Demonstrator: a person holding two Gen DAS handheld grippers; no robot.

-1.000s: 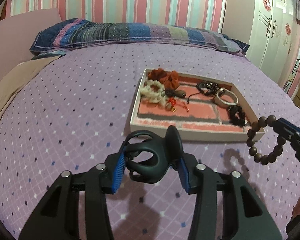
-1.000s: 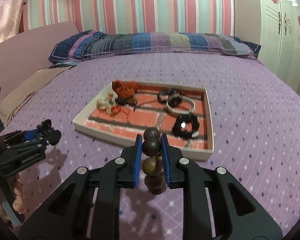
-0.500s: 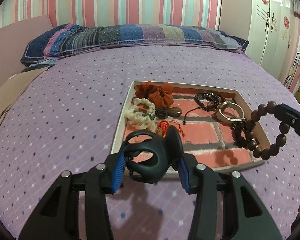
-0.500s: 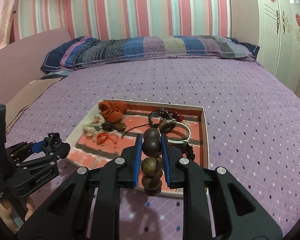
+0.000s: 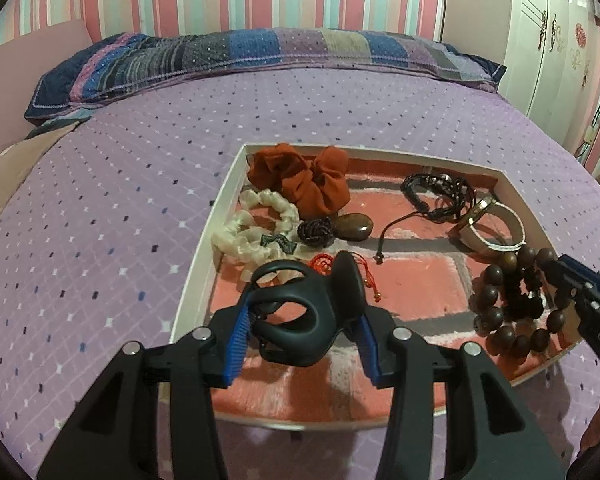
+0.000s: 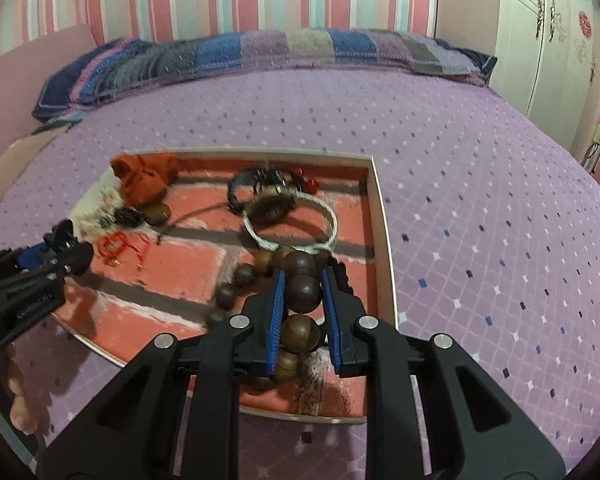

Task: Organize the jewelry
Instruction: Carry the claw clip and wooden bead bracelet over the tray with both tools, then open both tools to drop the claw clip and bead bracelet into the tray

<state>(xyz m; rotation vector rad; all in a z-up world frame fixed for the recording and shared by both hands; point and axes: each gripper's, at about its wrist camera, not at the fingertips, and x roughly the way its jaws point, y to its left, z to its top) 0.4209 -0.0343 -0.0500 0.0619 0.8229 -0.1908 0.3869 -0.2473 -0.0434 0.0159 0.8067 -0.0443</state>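
Clamping a black hair claw clip (image 5: 300,316) between its 2 blue pads, the left gripper (image 5: 302,334) sits at the lower centre of the left wrist view, with the clip over the near left part of the tray (image 5: 204,236). At the right edge of that view the right gripper (image 5: 560,280) pinches a brown wooden bead bracelet (image 5: 496,308), whose loop hangs low over the tray's near right corner; whether the beads touch the pink lining I cannot tell. Seen from the right wrist, its jaws are closed on 1 large bead at centre frame. Further up the tray lie an orange scrunchie (image 5: 300,180), a cream scrunchie (image 5: 256,228), a red cord charm (image 6: 114,246), black cord bracelets (image 5: 436,196) and a white watch (image 6: 292,220). A purple dotted bedspread (image 5: 100,220) carries the tray
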